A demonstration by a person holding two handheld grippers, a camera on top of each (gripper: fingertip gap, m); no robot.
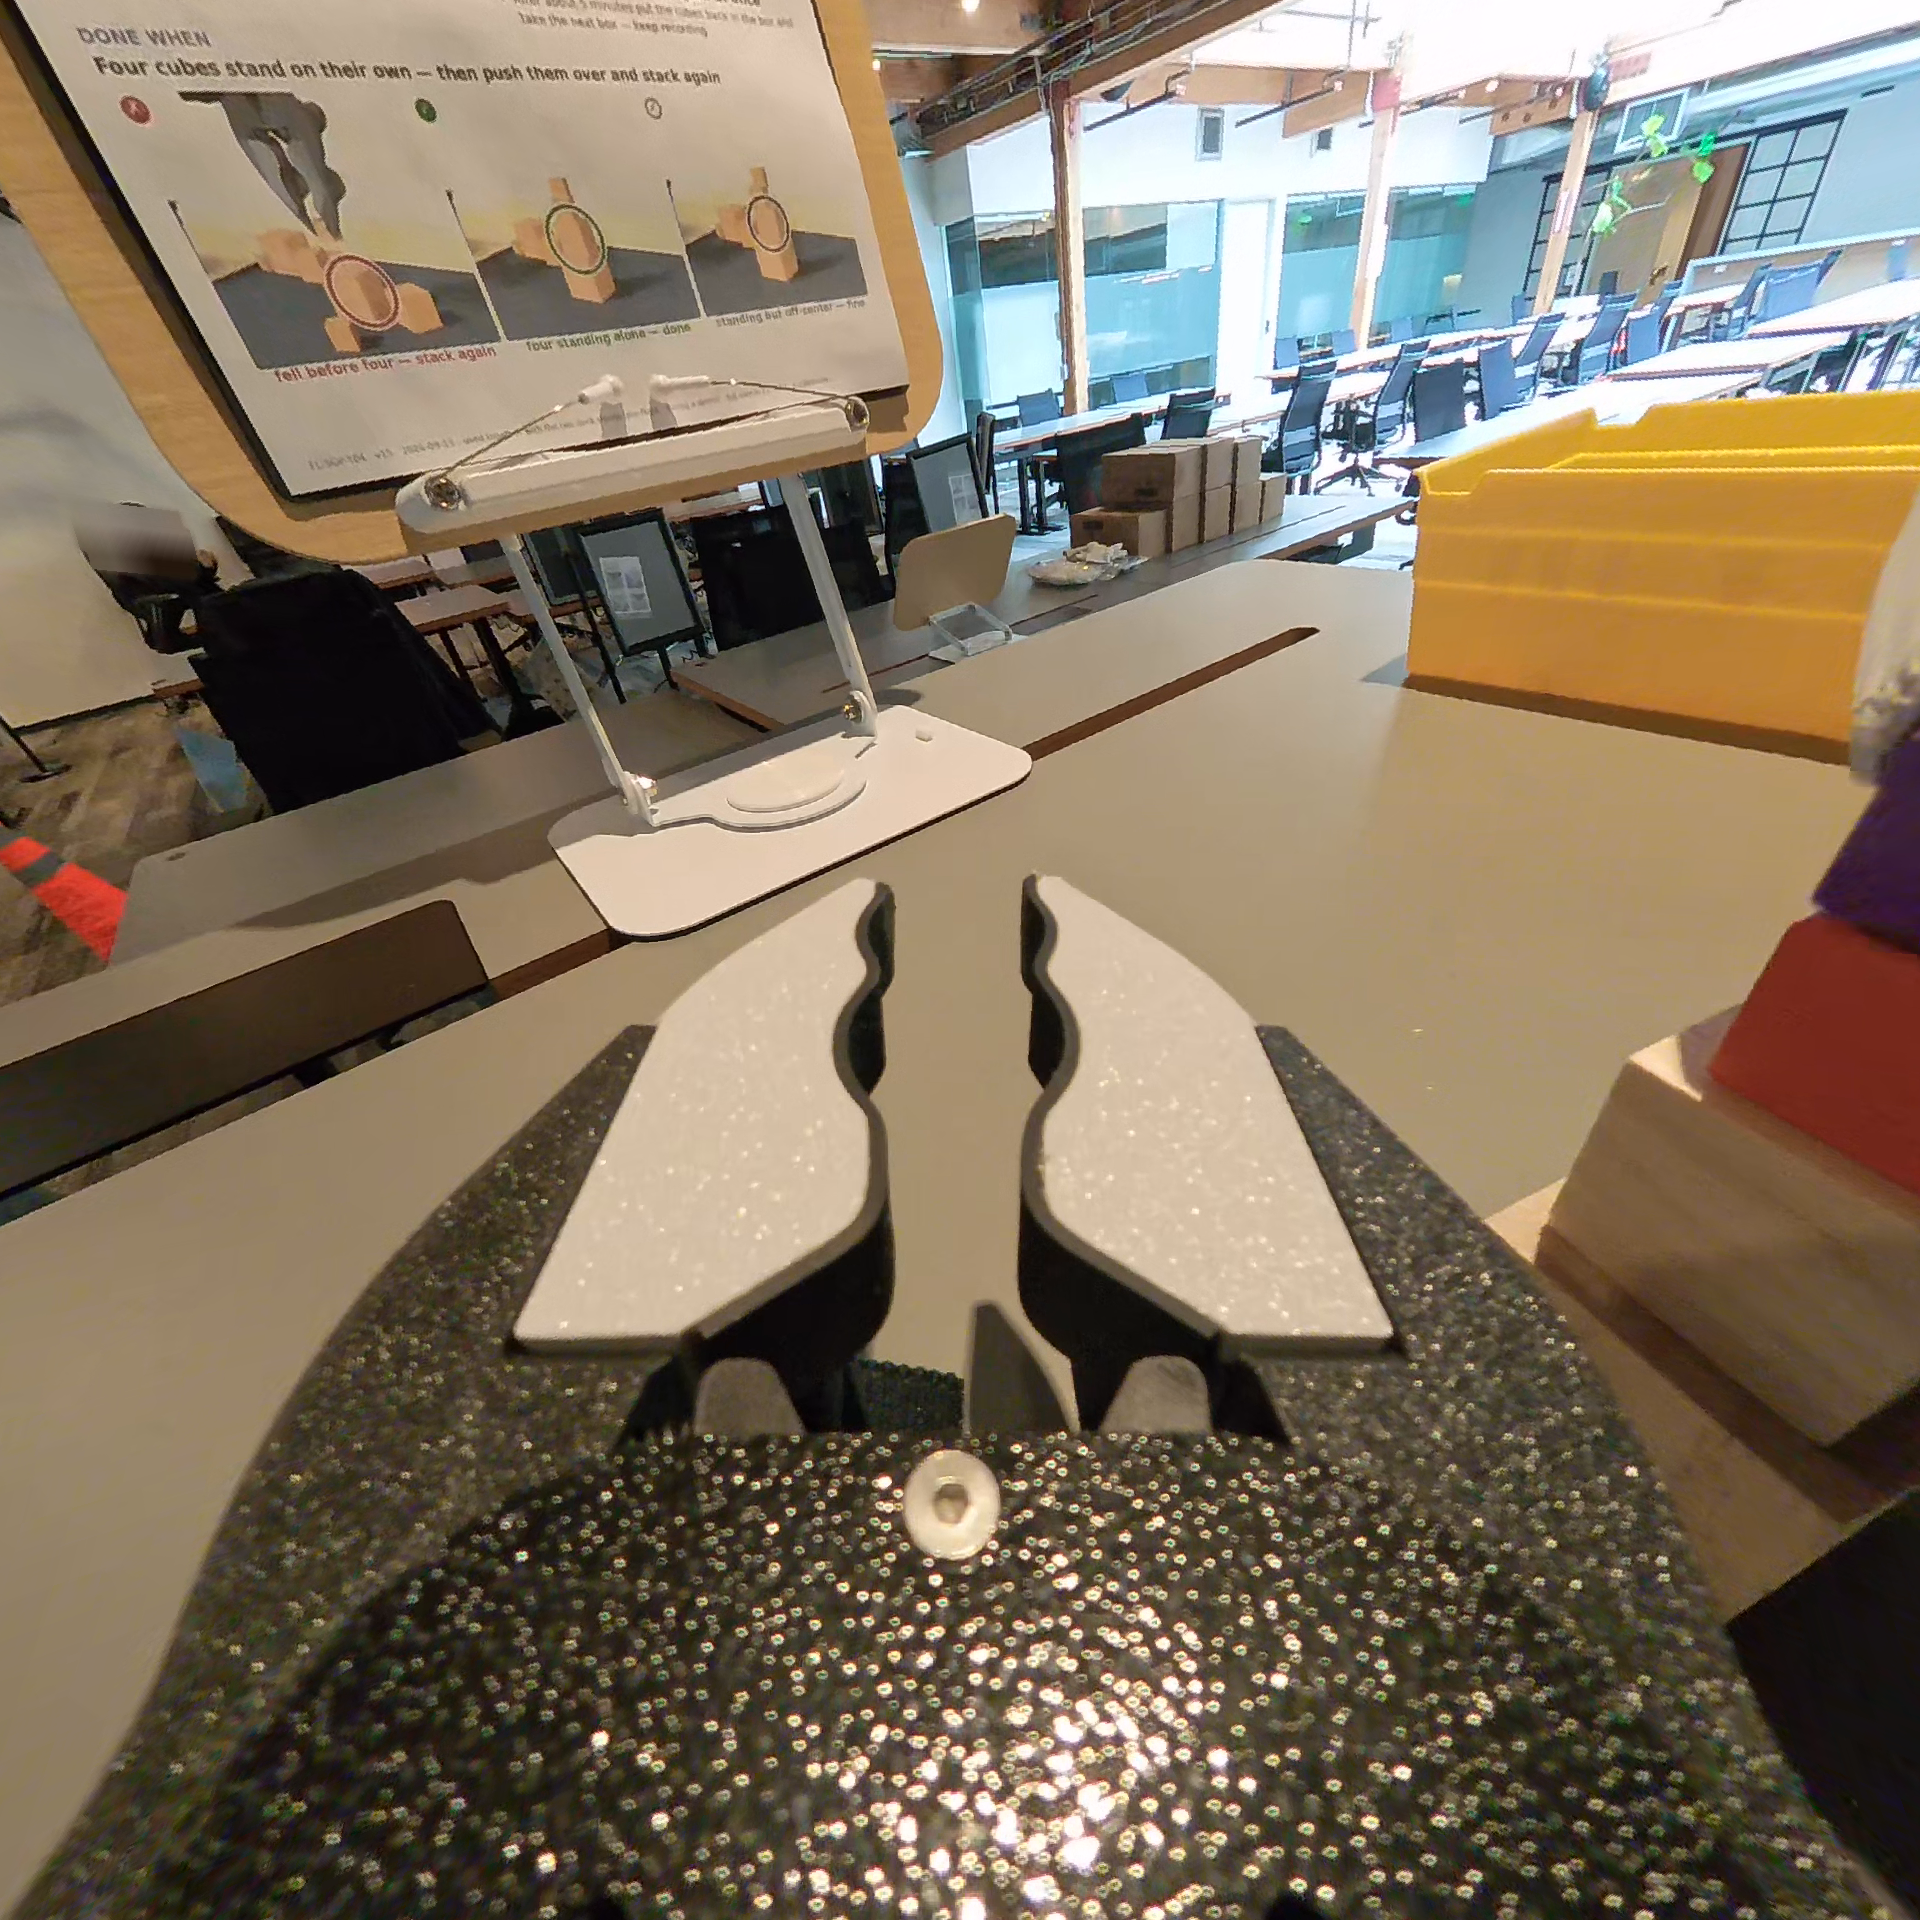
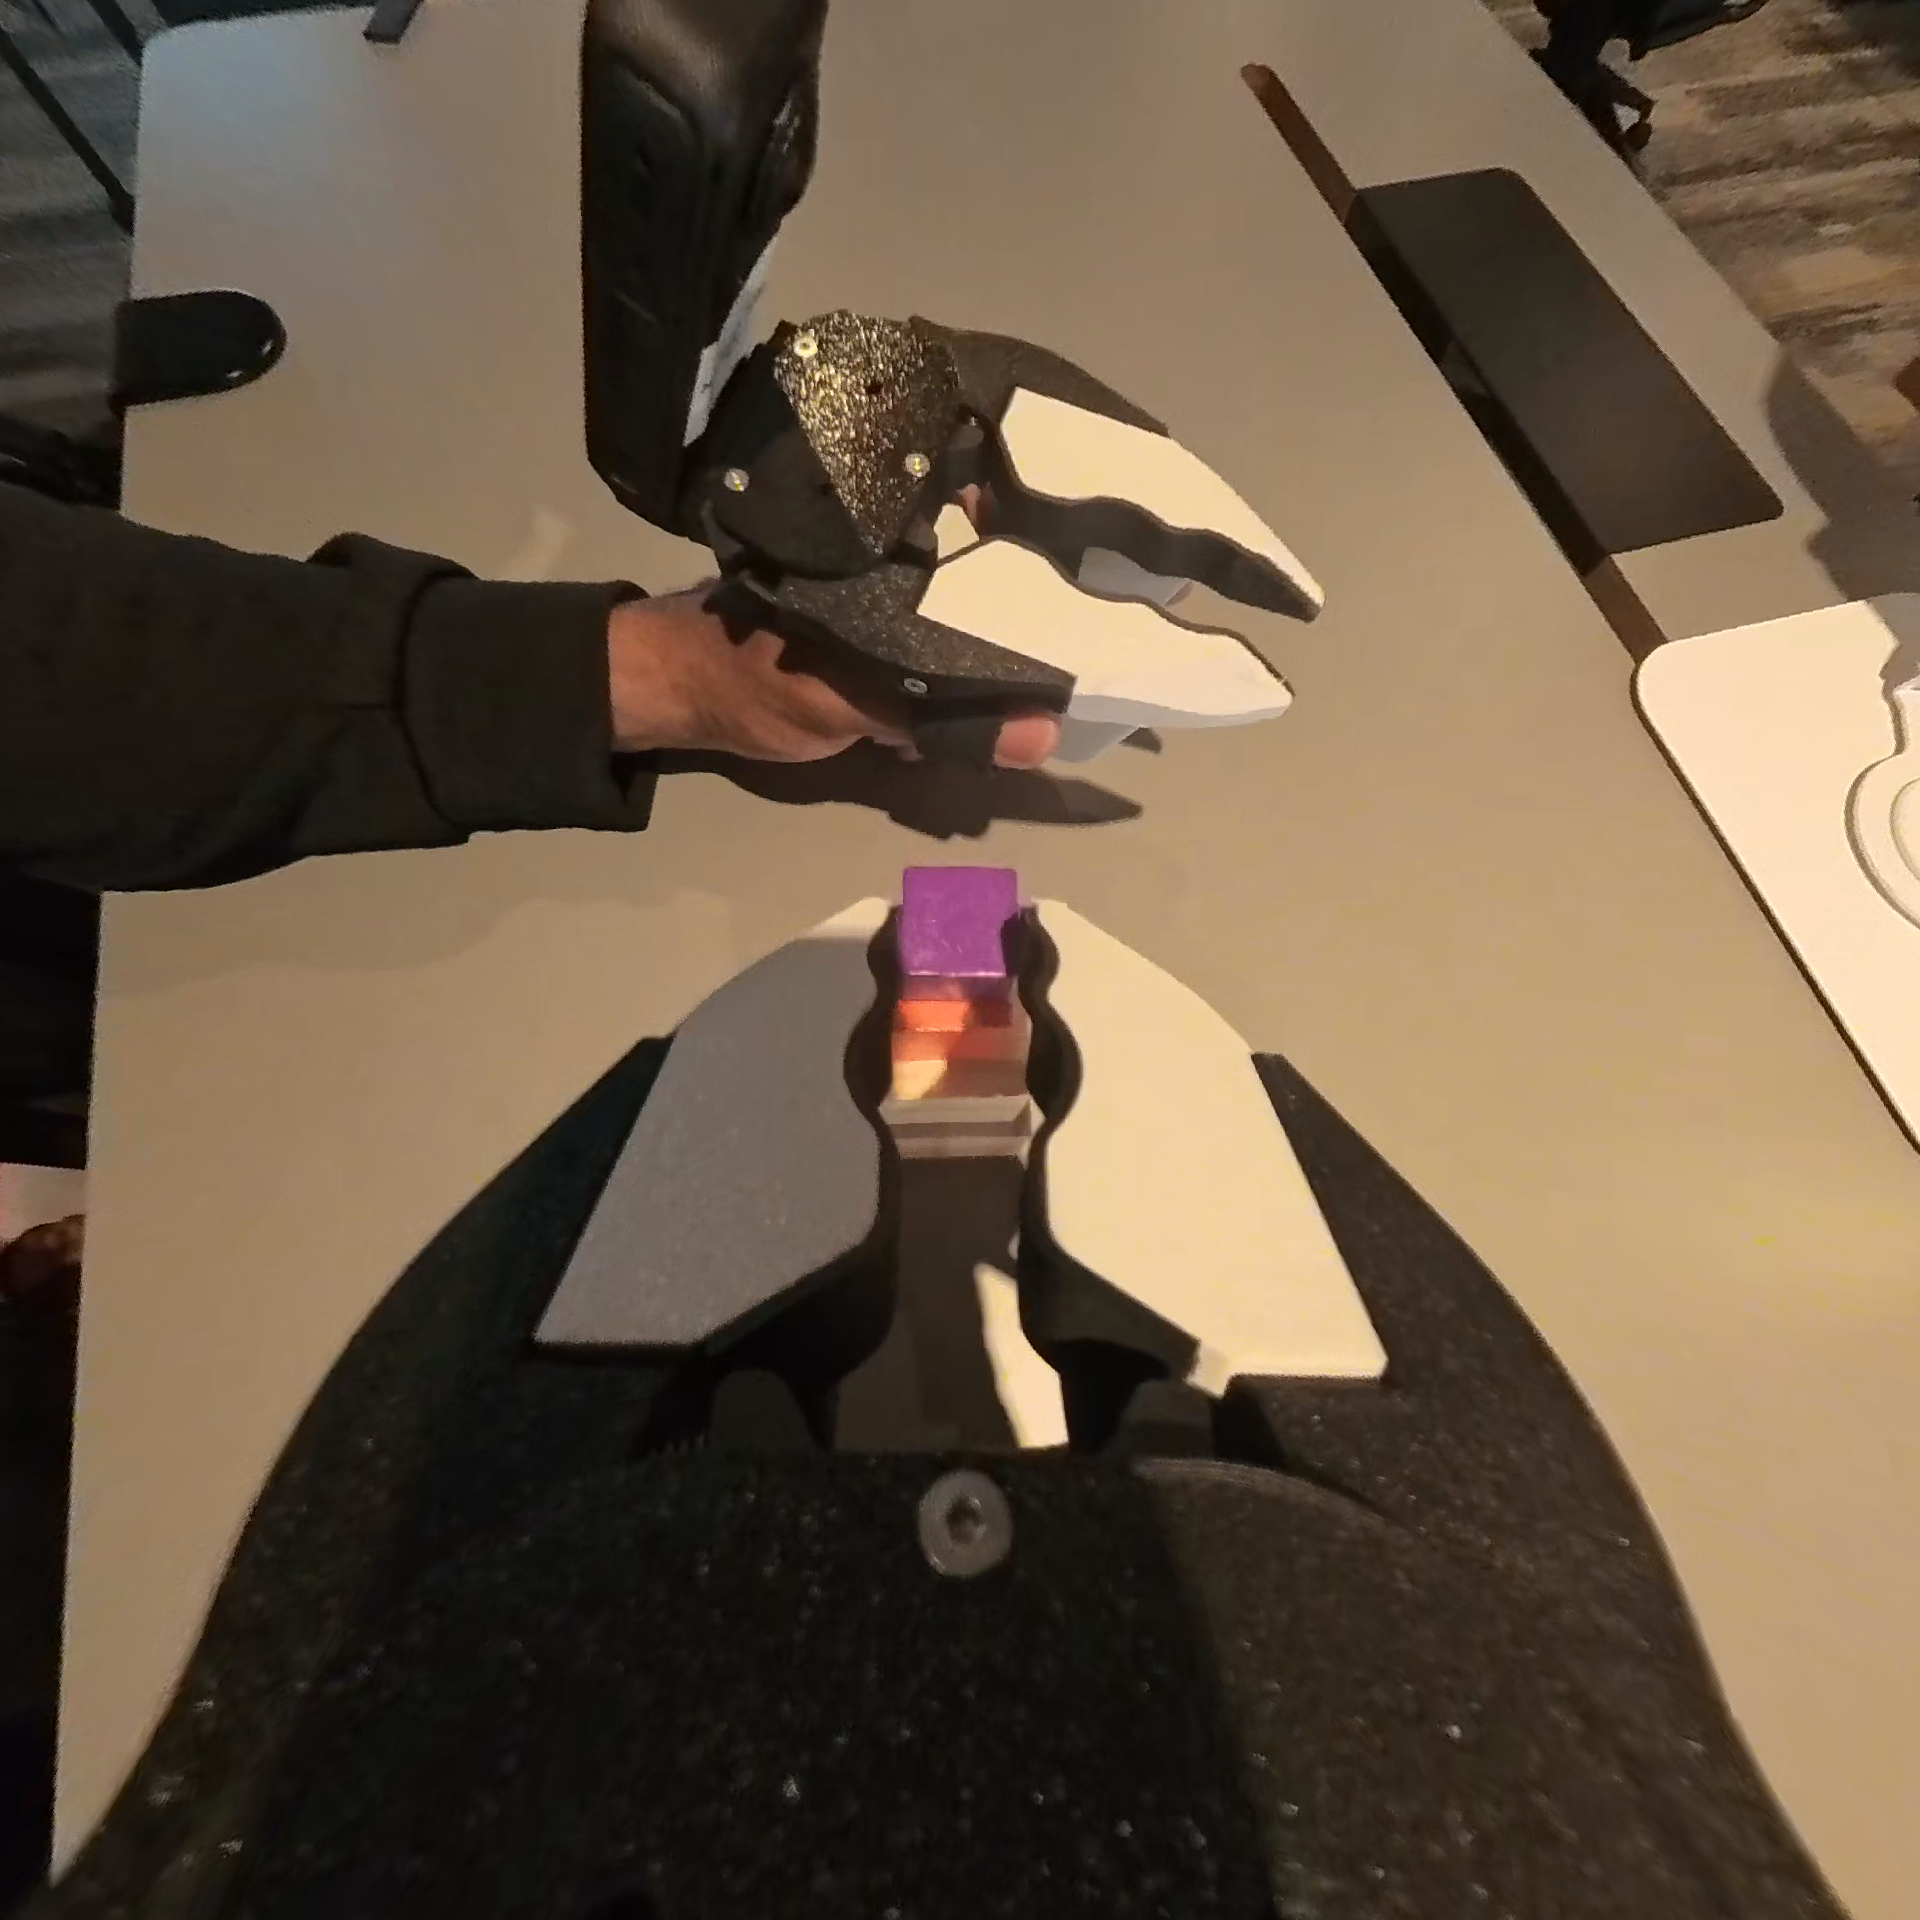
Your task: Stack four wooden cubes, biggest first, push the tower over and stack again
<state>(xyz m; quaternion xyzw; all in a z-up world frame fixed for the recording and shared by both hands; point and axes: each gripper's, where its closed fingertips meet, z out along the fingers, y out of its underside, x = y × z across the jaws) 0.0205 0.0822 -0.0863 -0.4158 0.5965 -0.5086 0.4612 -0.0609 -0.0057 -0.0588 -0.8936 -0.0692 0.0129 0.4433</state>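
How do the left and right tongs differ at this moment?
The right tongs are shut on the purple cube atop the stack; the left tongs are open and empty. The right tongs point down over the stack; the left tongs are off to its side above the table. Both have white fingers on black bodies.

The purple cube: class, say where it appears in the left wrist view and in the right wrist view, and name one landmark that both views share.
Left wrist view: the purple cube is at the right edge, cut off, resting on the red cube.
Right wrist view: it sits at the centre, between the fingertips of the right gripper, topping the stack.
Shared landmark: the white stand base, upper middle in the left view, at the right edge in the right view.
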